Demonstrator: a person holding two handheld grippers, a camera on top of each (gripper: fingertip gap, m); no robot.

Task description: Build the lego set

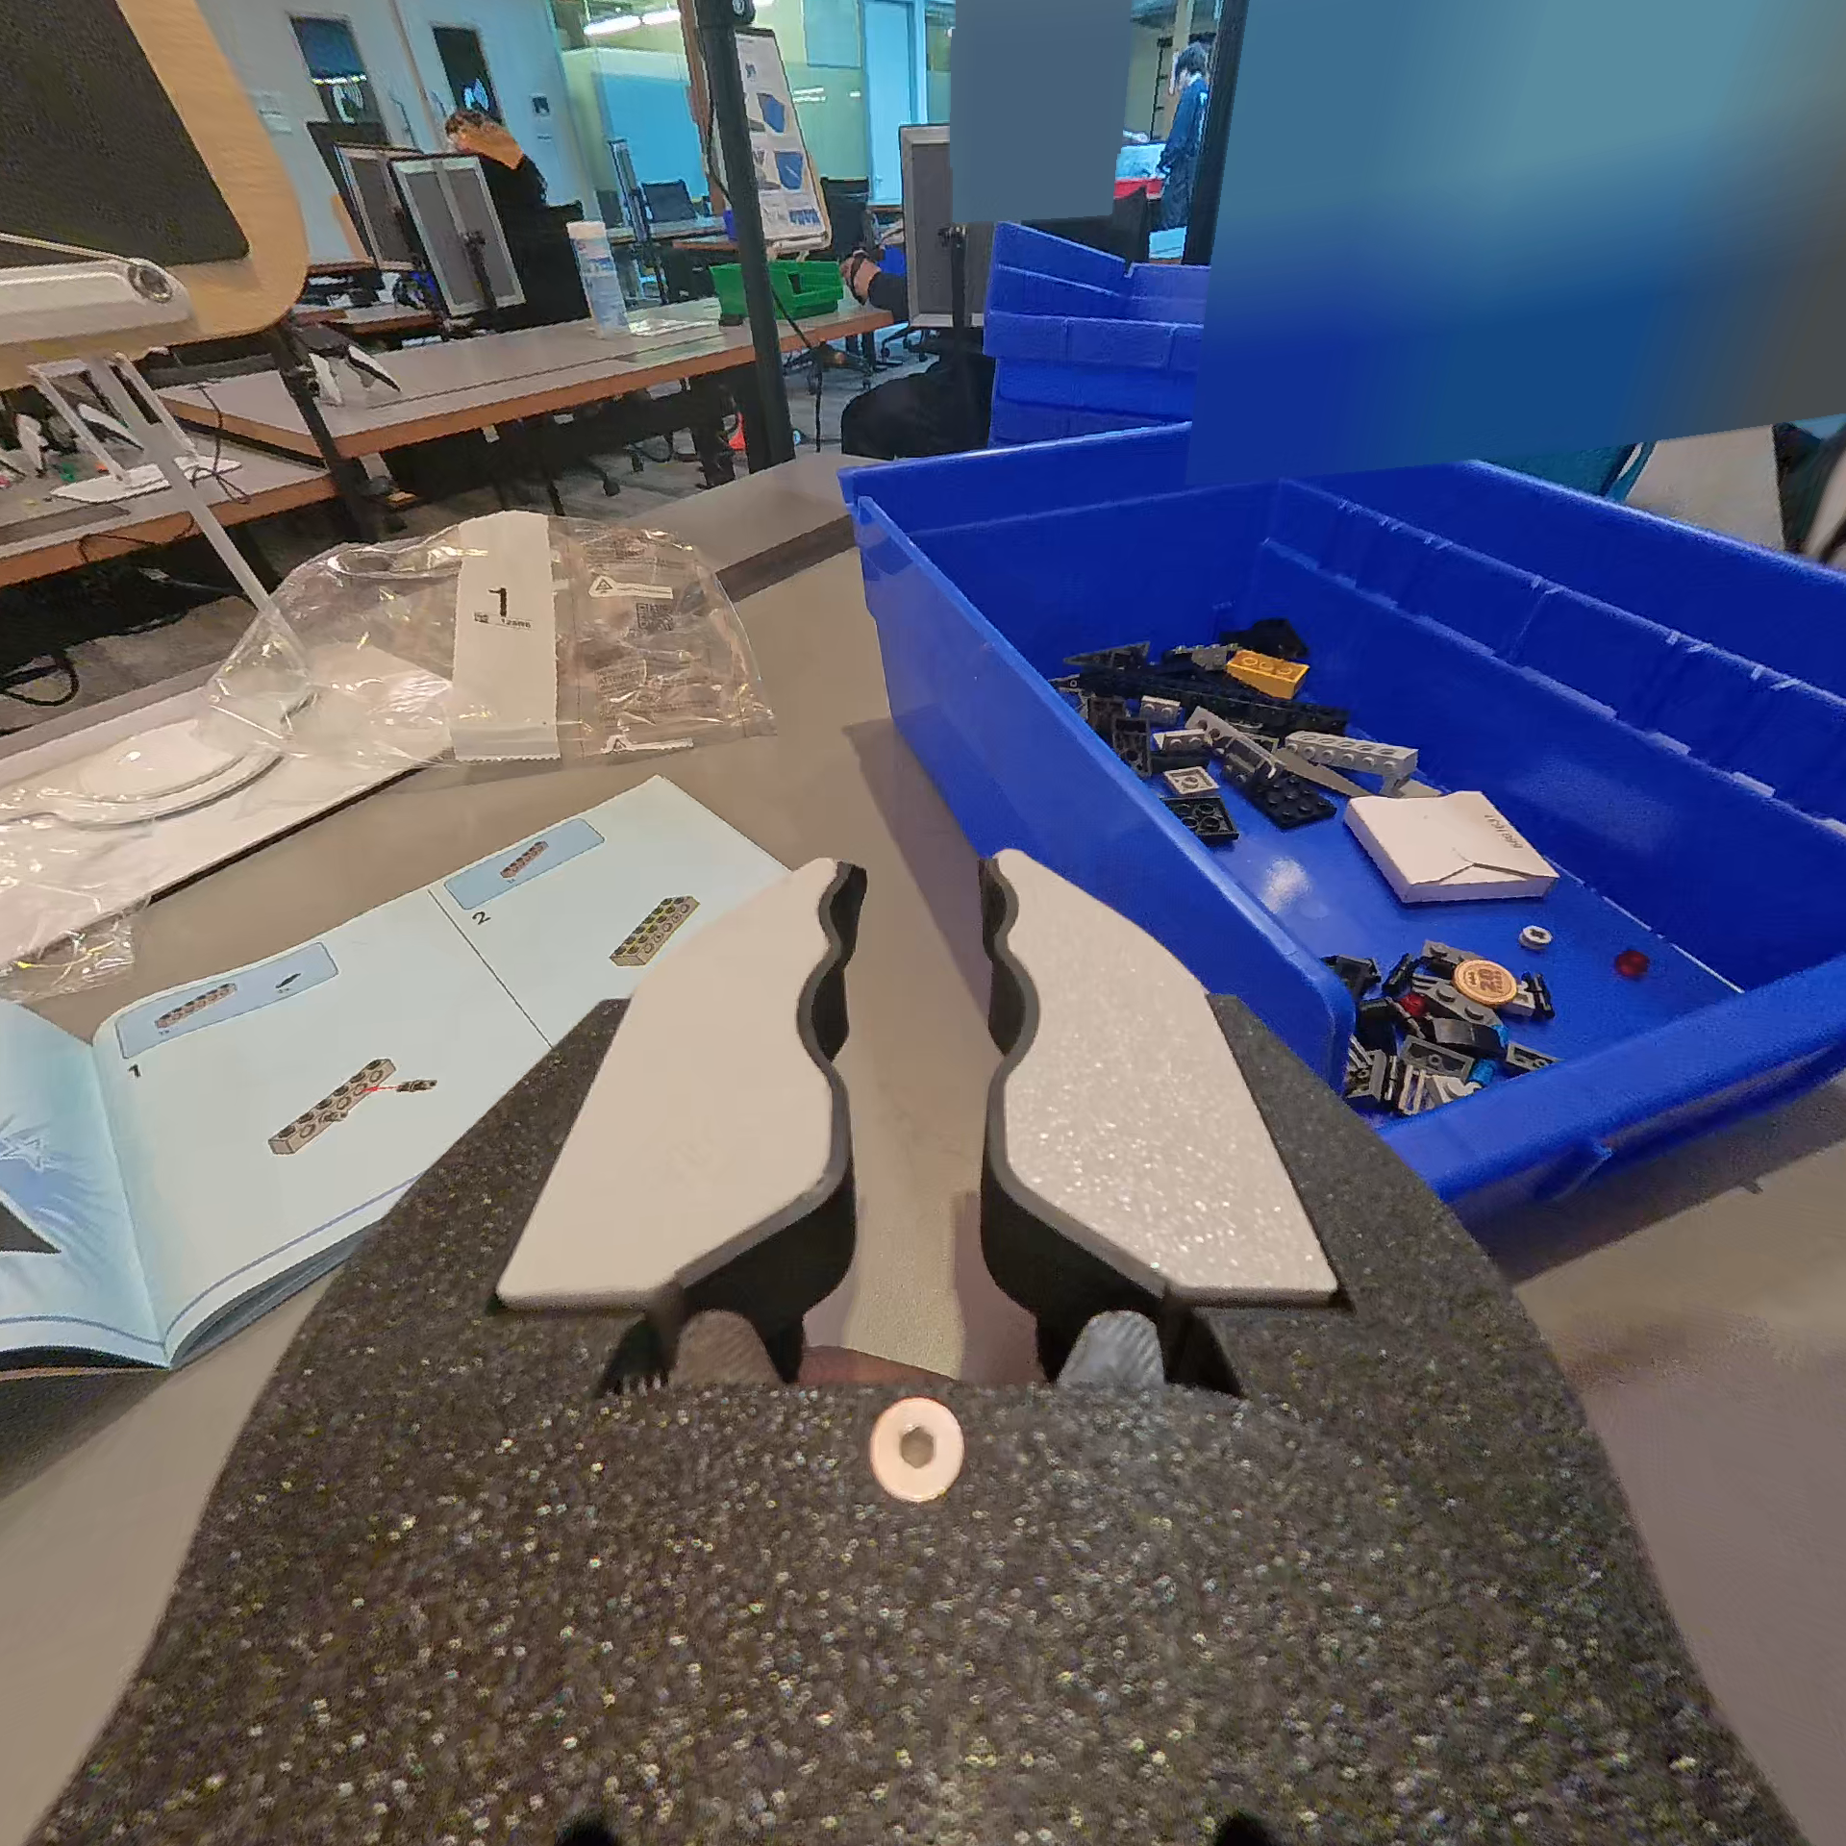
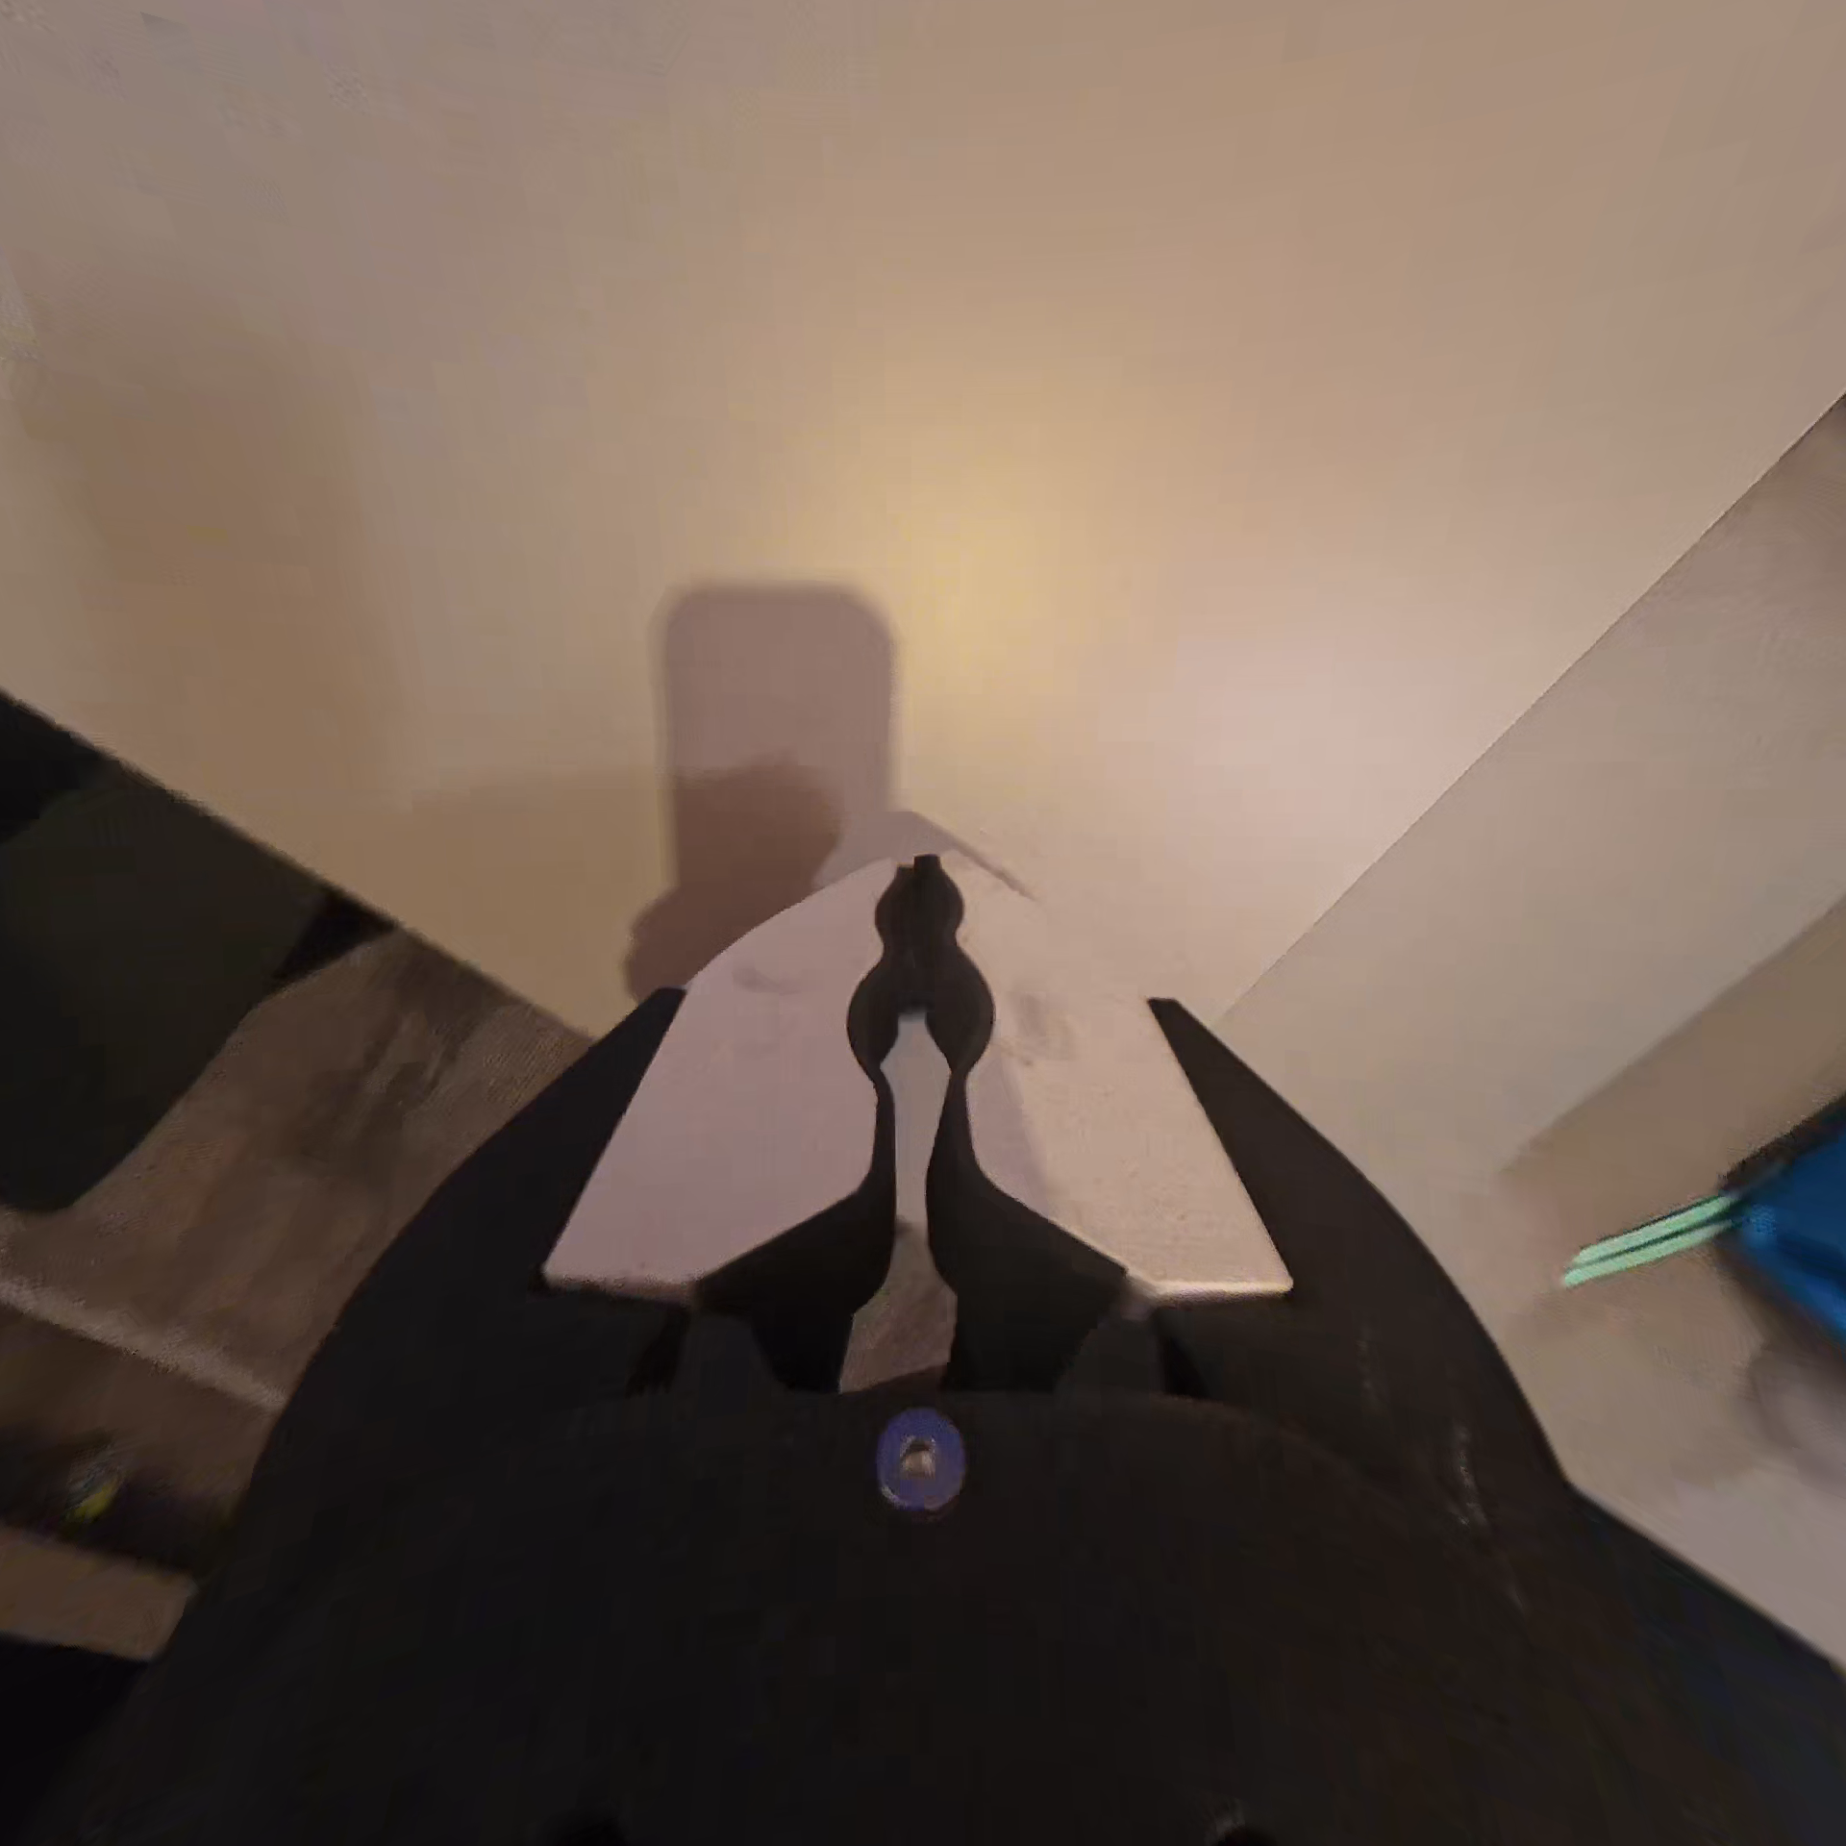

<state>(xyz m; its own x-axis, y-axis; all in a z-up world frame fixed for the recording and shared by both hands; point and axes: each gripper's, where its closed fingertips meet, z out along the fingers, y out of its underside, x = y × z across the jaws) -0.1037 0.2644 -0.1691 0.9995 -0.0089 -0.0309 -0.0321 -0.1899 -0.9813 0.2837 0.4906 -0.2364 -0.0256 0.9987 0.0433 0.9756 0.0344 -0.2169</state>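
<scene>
Fingers of the left gripper point(image 1: 914, 879) stand apart and bare, risking a knock against the blue bin point(image 1: 1009, 759) beside them, while the right gripper point(image 2: 921, 879) is closed over a tan surface point(image 2: 899, 350).

The left tool point(image 1: 914, 879) has a wide black body with a rough, speckled surface. A white round screw head point(image 1: 916, 1448) with a hex hole sits in the middle of the body. Its two fingers point(image 1: 729, 1079) carry flat light grey plates on top, with wavy inner edges and black pads along them. The right tool point(image 2: 921, 874) has the same shape but looks dark, almost a black outline. Its screw head point(image 2: 919, 1461) looks blue. Its finger plates point(image 2: 739, 1119) look pale grey, and the black wavy pads meet at the tips.
</scene>
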